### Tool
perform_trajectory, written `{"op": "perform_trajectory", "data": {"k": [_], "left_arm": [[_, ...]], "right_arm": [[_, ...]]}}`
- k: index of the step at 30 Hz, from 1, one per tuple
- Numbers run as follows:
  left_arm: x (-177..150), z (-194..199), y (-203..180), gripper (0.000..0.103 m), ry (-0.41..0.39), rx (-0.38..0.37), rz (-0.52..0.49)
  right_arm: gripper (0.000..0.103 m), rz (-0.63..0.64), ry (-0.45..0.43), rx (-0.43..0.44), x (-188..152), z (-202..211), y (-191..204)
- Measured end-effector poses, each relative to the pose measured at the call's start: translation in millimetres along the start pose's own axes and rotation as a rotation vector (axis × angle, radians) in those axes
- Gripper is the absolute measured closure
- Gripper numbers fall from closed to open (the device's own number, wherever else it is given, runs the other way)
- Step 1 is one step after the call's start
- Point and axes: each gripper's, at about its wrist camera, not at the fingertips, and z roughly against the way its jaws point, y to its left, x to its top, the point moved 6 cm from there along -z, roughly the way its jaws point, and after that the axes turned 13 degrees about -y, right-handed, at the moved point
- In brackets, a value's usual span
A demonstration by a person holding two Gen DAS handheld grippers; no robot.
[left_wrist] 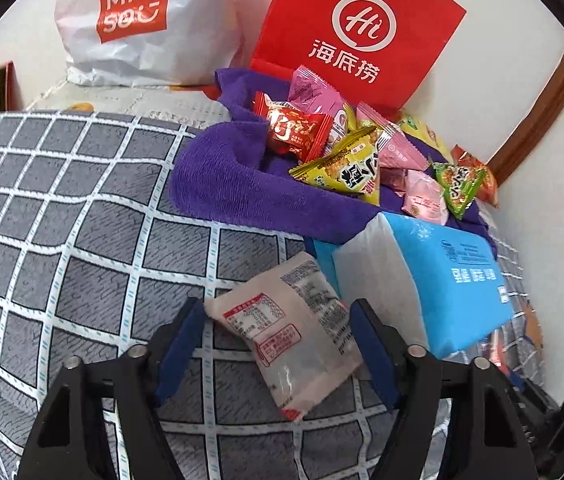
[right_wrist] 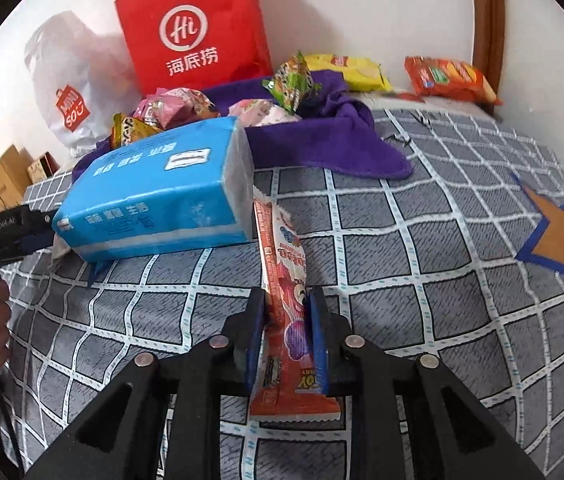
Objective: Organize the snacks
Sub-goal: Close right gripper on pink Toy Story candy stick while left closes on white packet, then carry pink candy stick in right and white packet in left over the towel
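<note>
A pale snack packet (left_wrist: 282,332) lies face down on the grey checked bedspread (left_wrist: 82,220). My left gripper (left_wrist: 276,306) is open and straddles it, blue pads close beside its two long edges. My right gripper (right_wrist: 287,296) is shut on a long red candy packet (right_wrist: 282,248), which sticks out forward over the bedspread (right_wrist: 421,260). Several small snack packs (left_wrist: 345,152) are heaped on a purple towel (left_wrist: 218,184) beyond the left gripper; the same heap (right_wrist: 178,108) and towel (right_wrist: 341,140) show in the right wrist view.
A blue tissue pack (left_wrist: 441,280) (right_wrist: 154,192) lies between the grippers. A red paper bag (left_wrist: 361,32) (right_wrist: 194,28) and a white shopping bag (left_wrist: 134,20) stand at the wall. A yellow chip bag (right_wrist: 353,70) and an orange cracker pack (right_wrist: 449,78) lie at the far right.
</note>
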Motion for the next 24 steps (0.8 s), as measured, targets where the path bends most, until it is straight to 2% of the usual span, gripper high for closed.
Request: {"op": "perform_trajectory", "data": {"k": [2,5,6,8,15,19,24], "left_arm": [[-0.2,-0.6,0.0,0.047,-0.013,0.035,-0.034],[-1.2,3.7,2.6,0.054,-0.011,0.019,-0.044],[-1.8,6.3,4.5,0.064,-0.006,0.011,-0.035],[-4.3,15.4,8.5,0.070,0.006,-0.013,-0.019],[-31.8,51.2,18.9,0.070,0.023,-0.010,-0.098],[-40.8,56.0,22.5,0.065,0.012,-0.001,-0.142],[-42.3,53.5,21.3,0.060,-0.053,0.000,-0.148]], "right_arm": [[0.080,-0.013,0.001,0.007,0.6,-1.4,-1.4],[0.080,0.002,0.003,-0.005,0.3,-2.0,0.7],[0.080,0.009,0.003,-0.010,0.1,-2.1,1.2],[0.080,0.009,0.004,-0.010,0.6,-2.7,0.4],[0.080,-0.004,0.003,0.000,0.2,-2.8,-1.1],[0.078,0.005,0.004,-0.003,-0.3,-3.0,-0.4],[0.075,-0.022,0.003,0.029,0.0,-2.6,-3.1]]}}
